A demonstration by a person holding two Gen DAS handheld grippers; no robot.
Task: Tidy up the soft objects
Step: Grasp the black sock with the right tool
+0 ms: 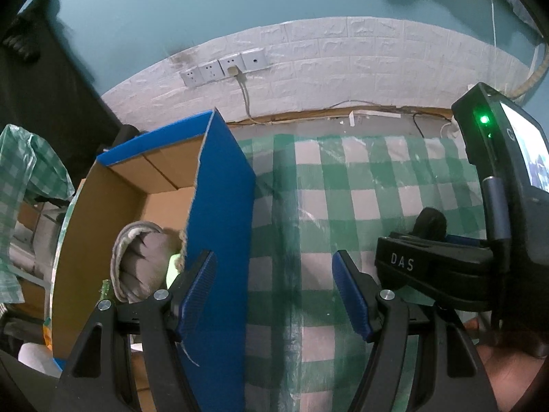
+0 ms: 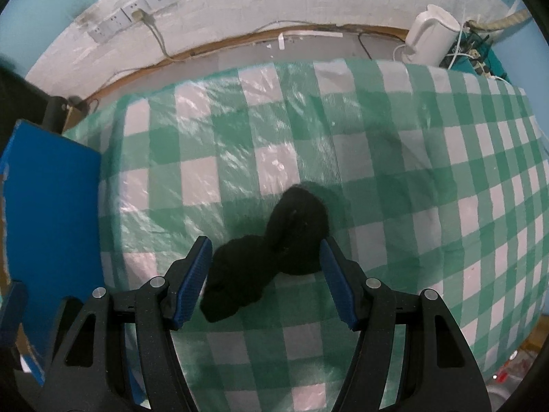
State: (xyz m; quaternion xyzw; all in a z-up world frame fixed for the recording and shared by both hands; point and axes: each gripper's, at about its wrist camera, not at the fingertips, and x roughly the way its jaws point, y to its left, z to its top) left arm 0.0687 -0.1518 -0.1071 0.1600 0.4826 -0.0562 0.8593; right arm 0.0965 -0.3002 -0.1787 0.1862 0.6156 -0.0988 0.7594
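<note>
A black fuzzy soft item (image 2: 295, 219) lies crumpled on the green-and-white checked tablecloth (image 2: 411, 171). My right gripper (image 2: 265, 242) points down over it, open, with its blue pads on either side of the item and not pressing it. My left gripper (image 1: 274, 264) is open and holds nothing, hovering over the cloth beside the right wall of a blue cardboard box (image 1: 219, 206). Inside the box lie a grey padded soft item (image 1: 137, 261) and something neon yellow-green (image 1: 175, 267). In the left wrist view the right gripper's body (image 1: 446, 264) shows, with the black item (image 1: 430, 221) peeking from behind it.
The blue box (image 2: 51, 189) stands at the table's left edge. A white kettle (image 2: 432, 34) and tangled cables sit beyond the far right corner. Wall sockets (image 1: 223, 68) with a plugged-in cable are on the white brick panel. A checked plastic bag (image 1: 20, 178) hangs at far left.
</note>
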